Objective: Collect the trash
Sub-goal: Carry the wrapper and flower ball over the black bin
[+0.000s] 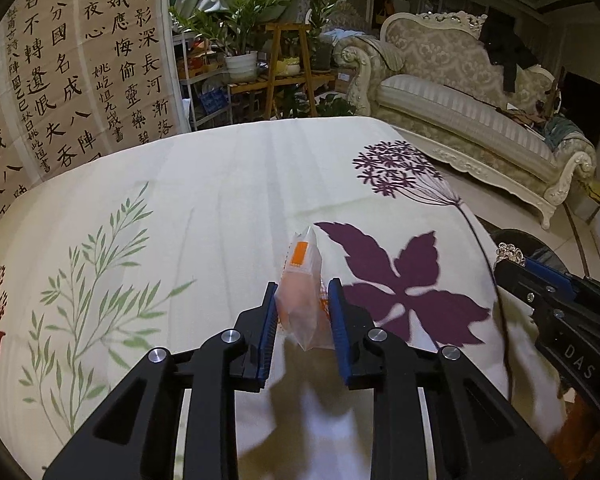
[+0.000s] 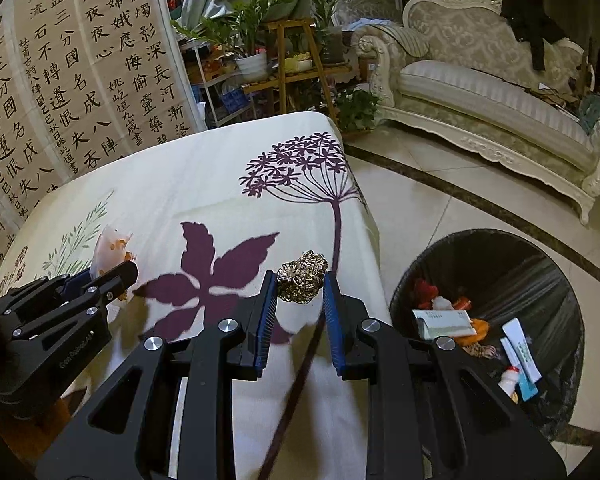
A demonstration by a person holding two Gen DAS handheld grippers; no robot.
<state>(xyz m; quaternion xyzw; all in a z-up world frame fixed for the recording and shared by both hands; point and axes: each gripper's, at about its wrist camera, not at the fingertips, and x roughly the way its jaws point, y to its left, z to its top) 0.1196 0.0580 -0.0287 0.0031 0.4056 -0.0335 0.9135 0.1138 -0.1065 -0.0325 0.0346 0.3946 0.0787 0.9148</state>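
A translucent plastic wrapper [image 1: 302,264] with orange print stands up between the blue pads of my left gripper [image 1: 303,286], which is shut on it just above the flowered tablecloth [image 1: 220,200]. My right gripper [image 2: 300,278] is shut on a crumpled golden ball [image 2: 302,280] near the table's right edge. In the right wrist view, the left gripper [image 2: 124,276] comes in from the left with the wrapper [image 2: 110,248] sticking out of it. The left wrist view shows the right gripper [image 1: 504,266] at the far right with the golden ball [image 1: 510,254].
A round bin with a black liner [image 2: 520,272] stands on the tiled floor right of the table, holding several pieces of trash [image 2: 444,322]. An ornate sofa [image 2: 480,92] sits beyond. Plant stands [image 2: 296,60] and a calligraphy screen [image 2: 80,92] lie behind the table.
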